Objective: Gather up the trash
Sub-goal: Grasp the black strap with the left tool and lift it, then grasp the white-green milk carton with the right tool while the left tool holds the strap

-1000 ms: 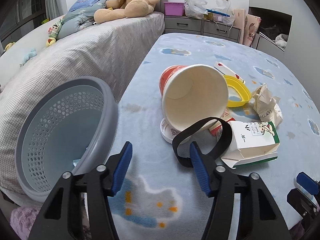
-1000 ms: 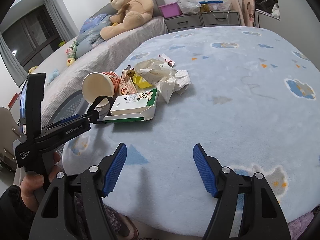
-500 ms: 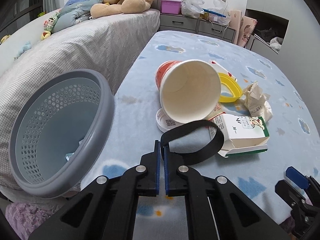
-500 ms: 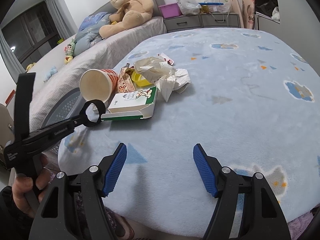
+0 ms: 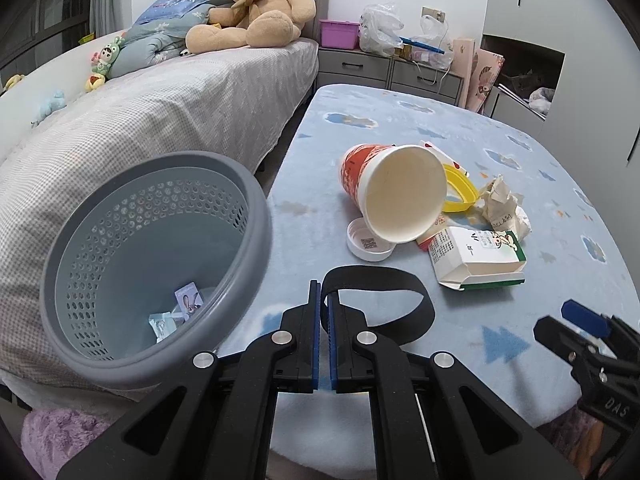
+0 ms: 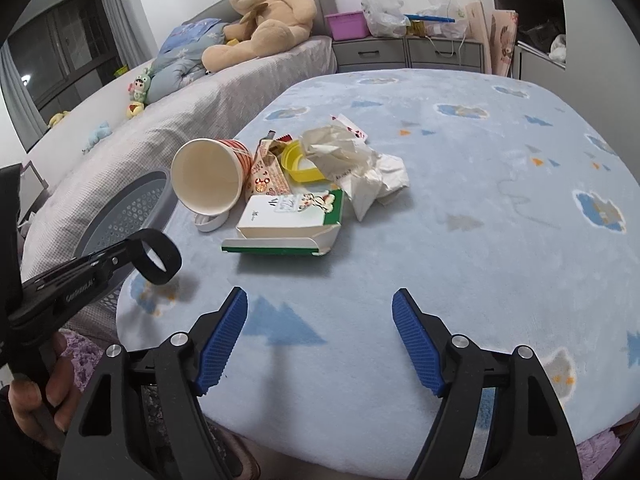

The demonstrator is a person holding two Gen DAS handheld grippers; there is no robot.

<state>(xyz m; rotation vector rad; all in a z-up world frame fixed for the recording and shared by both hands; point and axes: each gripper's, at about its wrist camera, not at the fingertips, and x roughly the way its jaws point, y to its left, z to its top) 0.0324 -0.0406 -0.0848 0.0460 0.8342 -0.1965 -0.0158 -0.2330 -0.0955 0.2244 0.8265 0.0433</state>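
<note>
Left wrist view shows the left gripper [image 5: 325, 300] with its jaws pinched together on one end of a black strap loop [image 5: 382, 300], which arches above the blue blanket [image 5: 400, 132] just short of the trash pile. Taking the paper cup [image 5: 394, 192] as landmark: it lies on its side, mouth toward the camera, red printed wall behind. A white round lid [image 5: 366, 242] touches its lower rim. A yellow plastic ring [image 5: 460, 194] sits just behind its right edge, and crumpled paper [image 5: 504, 208] lies beyond that. An opened milk carton [image 5: 478, 258] lies in front and to the right of the cup. Left of the cup, off the blanket's edge, stands a grey perforated waste basket [image 5: 248, 216] with a few small wrappers at the bottom.

Right wrist view shows the right gripper [image 6: 320, 334] with jaws spread wide and holding nothing, above bare blanket, well in front of the cup.
</note>
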